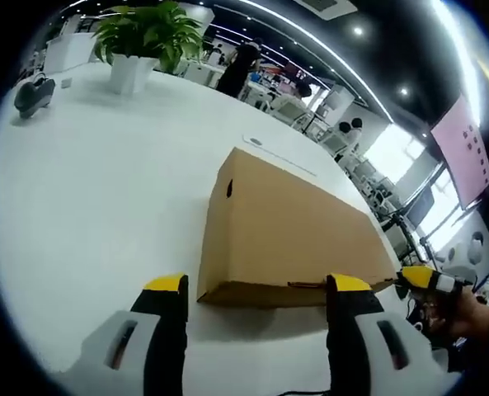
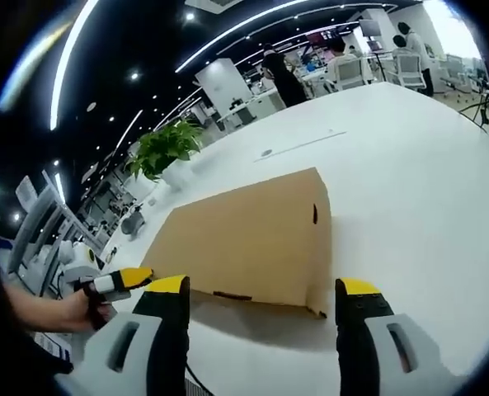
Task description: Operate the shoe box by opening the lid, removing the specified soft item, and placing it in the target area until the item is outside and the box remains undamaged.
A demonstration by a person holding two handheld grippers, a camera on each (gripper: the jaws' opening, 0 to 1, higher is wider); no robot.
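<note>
A closed brown cardboard shoe box (image 1: 285, 235) lies on the white table (image 1: 87, 190), its lid down and a small round hole in one end wall. My left gripper (image 1: 258, 289) is open just in front of the box's near edge, with nothing between its fingers. In the right gripper view the same box (image 2: 248, 243) lies close ahead, and my right gripper (image 2: 260, 290) is open before its near edge, holding nothing. The other gripper's yellow tip (image 1: 421, 279) comes in from the right of the left view. A hand holds a yellow-tipped gripper (image 2: 120, 282) at the left of the right view.
A potted green plant (image 1: 141, 37) in a white pot stands at the table's far side, with a dark grey object (image 1: 31, 95) to its left. Desks, chairs and people fill the office behind. The plant (image 2: 166, 153) also appears beyond the box.
</note>
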